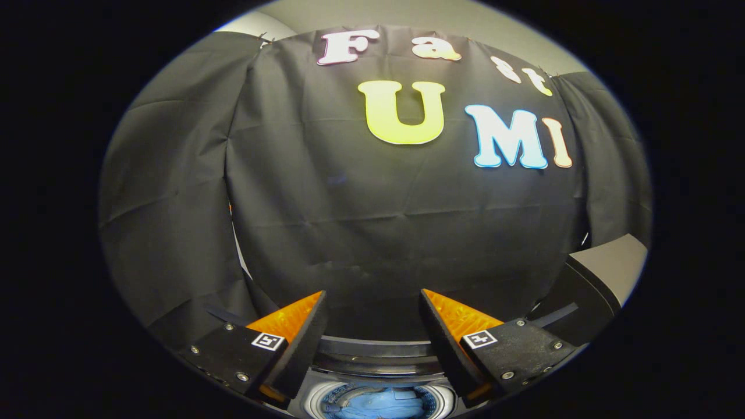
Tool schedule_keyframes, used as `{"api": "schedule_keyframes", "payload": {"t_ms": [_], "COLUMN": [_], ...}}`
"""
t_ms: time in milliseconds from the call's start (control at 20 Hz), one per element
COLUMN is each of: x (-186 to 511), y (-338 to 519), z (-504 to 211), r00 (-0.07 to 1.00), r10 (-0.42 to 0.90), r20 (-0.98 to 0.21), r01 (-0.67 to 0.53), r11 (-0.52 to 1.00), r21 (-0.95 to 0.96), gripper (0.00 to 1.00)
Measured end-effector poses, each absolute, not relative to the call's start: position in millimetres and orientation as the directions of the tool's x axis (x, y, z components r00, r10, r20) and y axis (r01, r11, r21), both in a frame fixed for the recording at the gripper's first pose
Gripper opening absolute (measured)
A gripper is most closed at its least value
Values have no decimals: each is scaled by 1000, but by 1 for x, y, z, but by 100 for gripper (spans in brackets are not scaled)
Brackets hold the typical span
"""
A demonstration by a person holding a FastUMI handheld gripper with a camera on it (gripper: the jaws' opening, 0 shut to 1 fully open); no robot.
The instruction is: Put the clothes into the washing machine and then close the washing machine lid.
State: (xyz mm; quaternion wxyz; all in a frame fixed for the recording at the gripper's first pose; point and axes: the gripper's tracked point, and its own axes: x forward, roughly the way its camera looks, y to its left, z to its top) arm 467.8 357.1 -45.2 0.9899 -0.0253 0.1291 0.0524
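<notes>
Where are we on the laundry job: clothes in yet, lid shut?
Done, by the look of it: blue clothes lie inside the washing machine's drum, below the fingers. In hand: nothing; the gripper is open and empty, raised above the opening and facing the booth wall. Left: the lid, apparently the panel standing beyond the right finger, still has to be closed.

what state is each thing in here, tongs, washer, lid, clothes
tongs: open, fingers spread apart, nothing between them
washing machine: tub open at the top, below the fingers
clothes: blue fabric lying inside the tub
lid: raised, standing off to the side beyond the right finger, not closed
</notes>
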Motion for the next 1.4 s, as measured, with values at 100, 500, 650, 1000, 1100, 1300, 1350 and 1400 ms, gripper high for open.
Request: {"api": "schedule_keyframes", "payload": {"t_ms": [100,500,650,1000,1100,1300,1350,1400], "x": [459,423,412,383,377,366,365,363], "y": [357,358,358,360,357,354,354,353], "z": [-47,-58,-63,-84,-99,-115,-117,-117], "r00": [966,974,973,969,963,955,954,953], "r10": [95,106,110,145,143,153,155,155], "r20": [-242,-203,-205,-201,-229,-255,-256,-259], "r01": [-108,-117,-121,-157,-160,-169,-170,-170], "r11": [993,992,992,986,986,985,985,985], "r21": [-40,-47,-46,-46,-54,-40,-37,-37], "gripper": [96,95,95,95,95,95,95,95]}}
